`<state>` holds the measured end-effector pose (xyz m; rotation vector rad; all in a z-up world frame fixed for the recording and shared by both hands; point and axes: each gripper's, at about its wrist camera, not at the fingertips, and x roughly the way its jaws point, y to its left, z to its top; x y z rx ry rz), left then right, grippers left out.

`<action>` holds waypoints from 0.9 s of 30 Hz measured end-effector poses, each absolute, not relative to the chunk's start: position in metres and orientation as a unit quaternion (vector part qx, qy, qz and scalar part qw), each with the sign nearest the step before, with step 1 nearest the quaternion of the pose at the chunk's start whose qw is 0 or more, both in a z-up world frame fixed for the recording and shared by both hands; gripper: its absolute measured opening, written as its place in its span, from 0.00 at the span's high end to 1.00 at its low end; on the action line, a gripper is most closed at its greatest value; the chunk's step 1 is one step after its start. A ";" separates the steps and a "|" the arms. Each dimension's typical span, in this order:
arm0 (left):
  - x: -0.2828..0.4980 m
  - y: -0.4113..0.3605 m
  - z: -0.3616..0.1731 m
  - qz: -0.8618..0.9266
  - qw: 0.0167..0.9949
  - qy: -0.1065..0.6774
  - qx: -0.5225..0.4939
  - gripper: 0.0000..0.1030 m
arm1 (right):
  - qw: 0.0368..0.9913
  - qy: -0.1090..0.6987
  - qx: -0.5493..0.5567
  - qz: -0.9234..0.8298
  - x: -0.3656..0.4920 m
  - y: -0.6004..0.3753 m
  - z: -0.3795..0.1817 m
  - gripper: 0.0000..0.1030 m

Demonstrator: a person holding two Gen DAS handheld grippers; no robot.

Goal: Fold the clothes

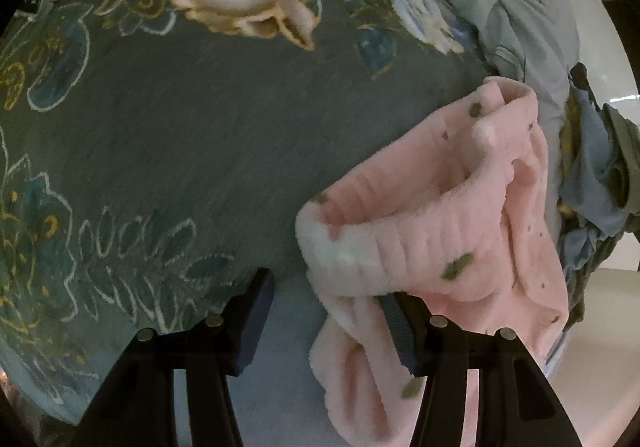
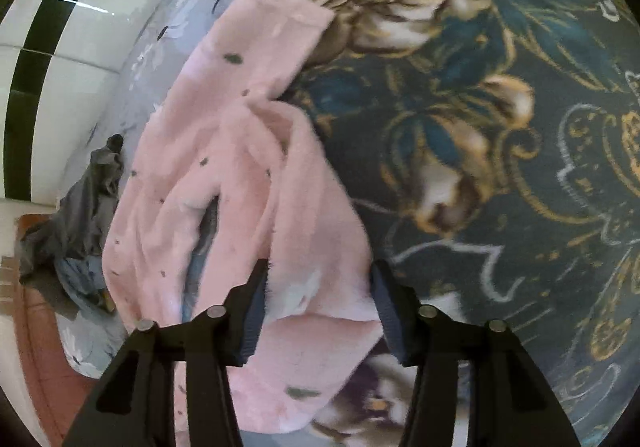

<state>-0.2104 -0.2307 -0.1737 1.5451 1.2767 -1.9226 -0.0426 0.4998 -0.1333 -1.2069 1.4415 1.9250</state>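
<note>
A fluffy pink garment with small green spots and a white-trimmed ribbed edge lies crumpled on the bed, at the right of the left wrist view. My left gripper is open beside it. Only its right finger touches the garment's edge, and bare bedding shows in the gap. In the right wrist view the same pink garment stretches away from the camera. My right gripper straddles its near end. The fabric fills the gap between the fingers and lies flat, not pinched.
A dark teal blanket with large cream and gold flowers covers most of the bed. A pale grey-blue flowered sheet lies along its edge. Grey and blue clothes are heaped at the bedside, above a white tiled floor.
</note>
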 end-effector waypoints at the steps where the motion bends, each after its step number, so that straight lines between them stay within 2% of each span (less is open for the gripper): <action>1: -0.211 -0.230 -0.172 -0.687 0.179 0.449 0.543 0.48 | 0.222 0.525 -0.437 0.696 -0.045 0.498 -0.133 0.70; 2: -0.212 -0.230 -0.169 -0.693 0.177 0.445 0.539 0.61 | 0.222 0.525 -0.438 0.695 -0.050 0.495 -0.131 0.84; 3: -0.213 -0.229 -0.167 -0.694 0.174 0.448 0.537 0.75 | 0.224 0.521 -0.441 0.696 -0.054 0.492 -0.128 0.88; 6: -0.214 -0.228 -0.153 -0.706 0.168 0.447 0.524 0.88 | 0.223 0.503 -0.438 0.711 -0.064 0.486 -0.107 0.92; 11: -0.206 -0.240 -0.094 -0.745 0.158 0.444 0.472 0.92 | 0.215 0.448 -0.397 0.772 -0.063 0.489 -0.038 0.94; 18: -0.161 -0.265 -0.018 -0.782 0.120 0.461 0.402 0.93 | 0.215 0.420 -0.305 0.827 -0.009 0.504 0.050 0.94; 22: -0.146 -0.267 -0.029 -0.779 0.130 0.440 0.428 0.93 | 0.250 0.417 -0.291 0.824 0.033 0.518 0.057 0.94; 27: -0.146 -0.267 -0.106 -0.714 0.155 0.467 0.498 0.92 | 0.300 0.459 -0.370 0.749 0.065 0.540 -0.021 0.94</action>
